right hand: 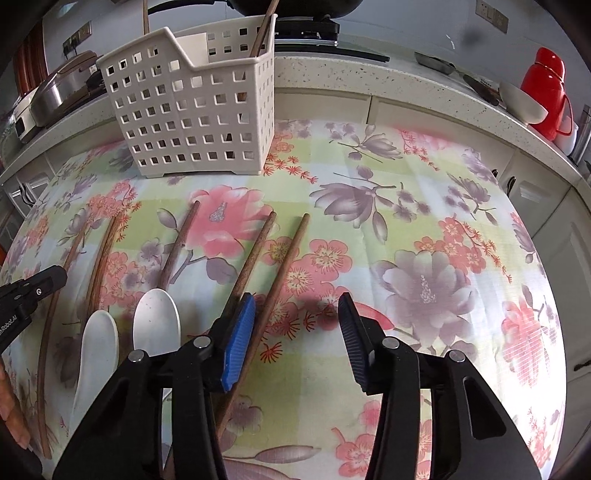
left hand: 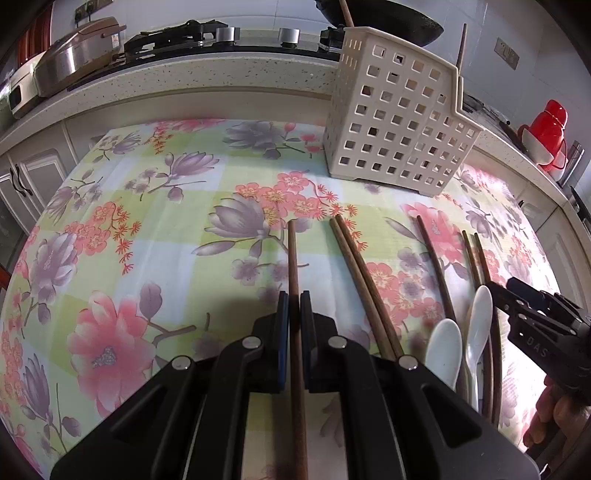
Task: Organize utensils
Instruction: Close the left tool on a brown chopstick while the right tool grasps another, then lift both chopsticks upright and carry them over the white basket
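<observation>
In the left wrist view my left gripper (left hand: 294, 300) is shut on a brown chopstick (left hand: 292, 254) whose far tip points at the cream perforated basket (left hand: 399, 110). To its right lie several more chopsticks (left hand: 360, 273) and two white spoons (left hand: 445, 347). In the right wrist view my right gripper (right hand: 295, 325) is open above the floral cloth. One chopstick (right hand: 290, 262) lies between its blue pads (right hand: 240, 339), close to the left one, and another chopstick (right hand: 256, 251) runs under that finger. The spoons (right hand: 157, 317) lie to the left. The basket (right hand: 192, 110) holds two upright chopsticks (right hand: 263, 29).
The floral tablecloth (right hand: 424, 221) covers the table. Behind it runs a speckled counter (right hand: 406, 85) with a stove (left hand: 207, 37), a rice cooker (left hand: 74, 55), a red thermos (right hand: 546, 88) and a white bowl (right hand: 522, 101). The left gripper's tip (right hand: 33, 291) shows at the right wrist view's left edge.
</observation>
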A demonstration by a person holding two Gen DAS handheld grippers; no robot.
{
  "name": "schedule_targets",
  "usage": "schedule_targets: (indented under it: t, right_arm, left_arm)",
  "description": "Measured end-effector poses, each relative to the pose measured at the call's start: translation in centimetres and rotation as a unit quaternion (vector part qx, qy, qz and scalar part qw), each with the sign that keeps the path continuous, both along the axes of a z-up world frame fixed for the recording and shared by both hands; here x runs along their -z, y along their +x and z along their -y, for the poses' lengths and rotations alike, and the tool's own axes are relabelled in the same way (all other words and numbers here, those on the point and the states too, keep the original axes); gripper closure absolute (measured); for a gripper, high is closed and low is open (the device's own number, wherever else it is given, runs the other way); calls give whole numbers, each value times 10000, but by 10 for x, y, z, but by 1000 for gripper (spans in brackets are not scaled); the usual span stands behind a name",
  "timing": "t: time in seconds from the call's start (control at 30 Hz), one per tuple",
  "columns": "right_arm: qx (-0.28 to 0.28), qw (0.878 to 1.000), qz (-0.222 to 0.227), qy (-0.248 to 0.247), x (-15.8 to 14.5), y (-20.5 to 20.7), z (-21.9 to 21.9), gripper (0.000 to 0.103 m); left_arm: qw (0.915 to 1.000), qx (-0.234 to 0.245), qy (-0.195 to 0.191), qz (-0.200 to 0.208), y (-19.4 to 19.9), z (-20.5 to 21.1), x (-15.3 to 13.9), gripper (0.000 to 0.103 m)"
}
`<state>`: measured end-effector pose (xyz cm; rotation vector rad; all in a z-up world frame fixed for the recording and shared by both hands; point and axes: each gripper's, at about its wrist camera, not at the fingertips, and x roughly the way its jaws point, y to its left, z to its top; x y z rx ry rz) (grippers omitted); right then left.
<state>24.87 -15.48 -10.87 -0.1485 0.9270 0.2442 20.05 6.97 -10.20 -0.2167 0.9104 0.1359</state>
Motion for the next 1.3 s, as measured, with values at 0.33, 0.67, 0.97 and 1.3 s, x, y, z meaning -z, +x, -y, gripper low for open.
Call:
schedule_targets:
  t: [0.33,0.67,0.97,1.3]
  right_arm:
    - [-169,9998,-1,80,-1,-3,-12,95]
    - [-132,9991,-68,394,-3,1,3,97]
    - [-149,9970,317,684,-41,-14,22,97]
    - [-260,9892,989,1055,-102,-49,43,97]
  left_arm:
    - [9998,10,-156,122,-4,-4,-6,97]
    - [9997,39,-178,178,-6,-5,-9,97]
    - [9984,179,-173,507,-16,-2,-31,97]
    - [9926,197,-65,1195,-50,-5,-91,97]
